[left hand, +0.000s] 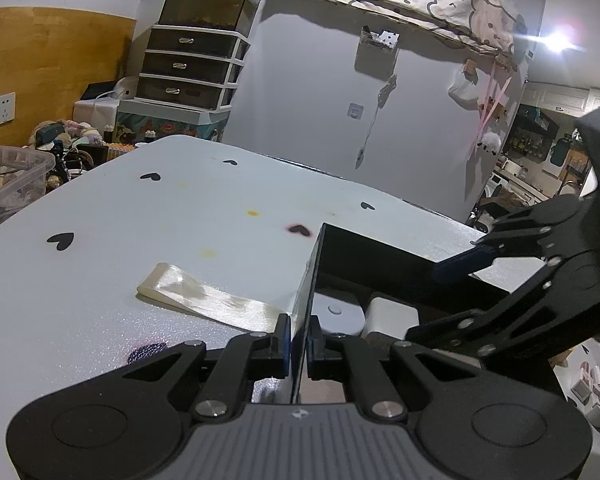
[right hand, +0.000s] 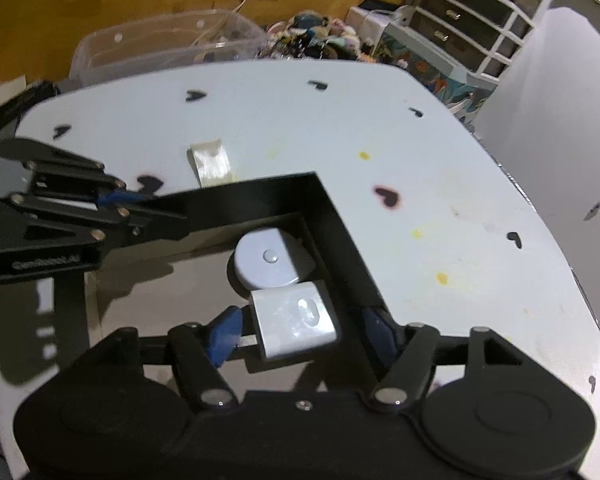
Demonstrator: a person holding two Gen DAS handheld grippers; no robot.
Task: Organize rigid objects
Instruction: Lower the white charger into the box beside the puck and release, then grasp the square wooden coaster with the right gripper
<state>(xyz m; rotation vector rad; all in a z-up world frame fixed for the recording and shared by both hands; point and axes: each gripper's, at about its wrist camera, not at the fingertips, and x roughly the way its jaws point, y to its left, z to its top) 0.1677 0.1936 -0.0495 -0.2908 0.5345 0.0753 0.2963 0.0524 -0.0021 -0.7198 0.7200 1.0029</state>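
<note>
An open black box stands on the white table. Inside it lie a round pale-grey puck and a white rectangular block, touching each other in the box's far corner. My right gripper reaches down into the box, open; the block sits between its blue pads, with a gap on the right side. My left gripper is shut on the box's thin side wall. In the left wrist view the puck, the block and the right gripper show too.
A cream glossy strip lies flat on the table left of the box. The tabletop bears black heart marks and yellow stains. Beyond its far edge stand a clear plastic bin, a heap of small items and a drawer unit.
</note>
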